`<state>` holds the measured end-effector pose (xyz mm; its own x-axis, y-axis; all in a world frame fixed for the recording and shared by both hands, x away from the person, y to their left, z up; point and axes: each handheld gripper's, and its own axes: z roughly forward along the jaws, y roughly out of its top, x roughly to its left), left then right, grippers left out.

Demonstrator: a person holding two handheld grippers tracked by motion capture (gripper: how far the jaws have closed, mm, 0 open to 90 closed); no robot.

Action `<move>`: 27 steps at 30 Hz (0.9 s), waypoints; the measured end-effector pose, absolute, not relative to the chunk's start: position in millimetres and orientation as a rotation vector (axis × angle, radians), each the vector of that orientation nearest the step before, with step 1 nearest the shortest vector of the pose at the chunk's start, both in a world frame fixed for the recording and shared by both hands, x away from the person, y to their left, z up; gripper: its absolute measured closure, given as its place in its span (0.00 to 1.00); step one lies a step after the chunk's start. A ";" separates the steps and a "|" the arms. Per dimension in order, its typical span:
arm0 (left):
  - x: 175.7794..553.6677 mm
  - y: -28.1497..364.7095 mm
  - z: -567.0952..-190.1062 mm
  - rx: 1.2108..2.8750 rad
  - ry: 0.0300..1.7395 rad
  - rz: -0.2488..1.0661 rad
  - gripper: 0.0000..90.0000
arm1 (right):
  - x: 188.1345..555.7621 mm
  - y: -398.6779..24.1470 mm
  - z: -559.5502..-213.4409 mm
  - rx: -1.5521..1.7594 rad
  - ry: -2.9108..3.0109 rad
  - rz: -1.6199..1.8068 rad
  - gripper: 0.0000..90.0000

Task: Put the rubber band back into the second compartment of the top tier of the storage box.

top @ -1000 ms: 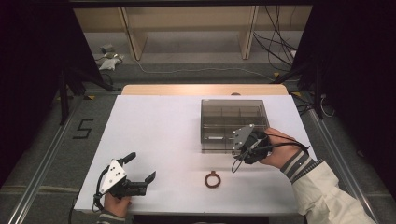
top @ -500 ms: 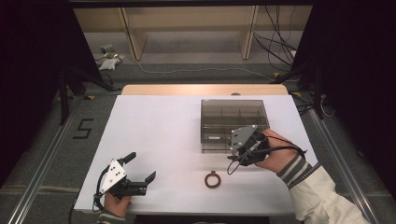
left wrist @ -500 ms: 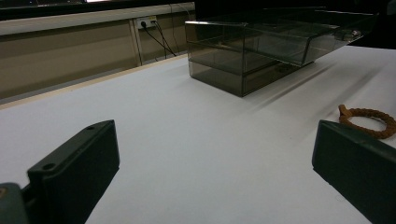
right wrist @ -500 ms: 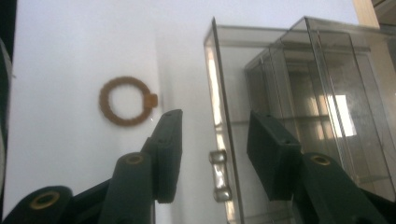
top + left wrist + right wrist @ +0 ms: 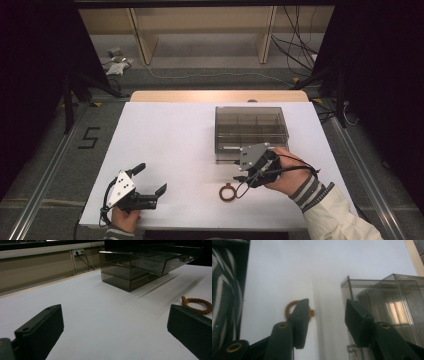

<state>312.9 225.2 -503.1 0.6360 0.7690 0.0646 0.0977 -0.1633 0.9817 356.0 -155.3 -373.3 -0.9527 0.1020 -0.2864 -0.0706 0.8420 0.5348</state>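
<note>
A brown beaded ring (image 5: 227, 192) lies flat on the white table (image 5: 170, 135), in front of a smoked clear drawer box (image 5: 251, 127). My right gripper (image 5: 237, 171) hovers between the box's front and the ring, jaws pointing left, open with nothing between them. In the right gripper view the ring (image 5: 288, 308) shows partly behind the left jaw of the gripper (image 5: 328, 303), and the box (image 5: 387, 295) stands at the right. My left gripper (image 5: 151, 178) rests near the front left edge, wide open and empty. Its own view shows the gripper (image 5: 113, 315), the ring (image 5: 197, 305) and the box (image 5: 140, 265).
The table's front edge runs just below both hands. A striped sleeve (image 5: 224, 310) fills the left of the right gripper view. Beyond the far edge lie a floor with cables (image 5: 300, 50) and wooden legs (image 5: 142, 37). Dark drapes flank both sides.
My right gripper has slid left and slightly nearer, away from the box front toward the ring. The left gripper has stayed where it was.
</note>
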 end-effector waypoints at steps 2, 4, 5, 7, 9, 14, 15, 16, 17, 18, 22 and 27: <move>312.7 225.2 -503.1 1.650 0.724 0.694 0.01 | 351.1 -151.6 -372.9 0.009 2.716 0.829 0.61; 312.8 225.1 -503.1 1.652 0.723 0.694 0.01 | 346.2 -148.4 -371.8 -0.005 2.711 0.839 0.61; 312.8 225.2 -503.1 1.652 0.722 0.693 0.01 | 344.6 -147.1 -371.6 -0.011 2.708 0.840 0.61; 312.8 225.2 -503.1 1.651 0.723 0.692 0.01 | 342.6 -145.3 -372.5 -0.009 2.710 0.841 0.61; 312.7 225.1 -503.1 1.650 0.722 0.692 0.01 | 342.2 -144.2 -374.7 -0.002 2.715 0.842 0.61; 312.7 225.1 -503.1 1.649 0.721 0.691 0.01 | 342.3 -140.6 -381.1 -0.005 2.733 0.846 0.61; 312.7 225.2 -503.1 1.652 0.720 0.692 0.01 | 342.0 -139.9 -381.7 -0.011 2.735 0.848 0.61; 312.7 225.2 -503.1 1.652 0.720 0.692 0.01 | 341.6 -139.0 -382.2 -0.013 2.735 0.850 0.61; 312.7 225.2 -503.1 1.652 0.720 0.692 0.01 | 341.2 -138.4 -382.5 -0.014 2.735 0.847 0.61; 312.7 225.2 -503.1 1.651 0.720 0.691 0.01 | 341.3 -137.8 -382.9 -0.020 2.738 0.847 0.61; 312.6 225.2 -503.1 1.652 0.720 0.691 0.01 | 341.7 -136.7 -386.3 -0.016 2.747 0.842 0.61; 312.7 225.1 -503.1 1.651 0.720 0.690 0.01 | 342.6 -132.4 -399.0 -0.007 2.802 0.807 0.61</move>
<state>312.7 225.1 -503.1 0.6391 0.7664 0.0646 0.0961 -0.1629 0.9819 342.6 -132.4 -399.0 -0.9745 0.0576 -0.2168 -0.0666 0.8488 0.5246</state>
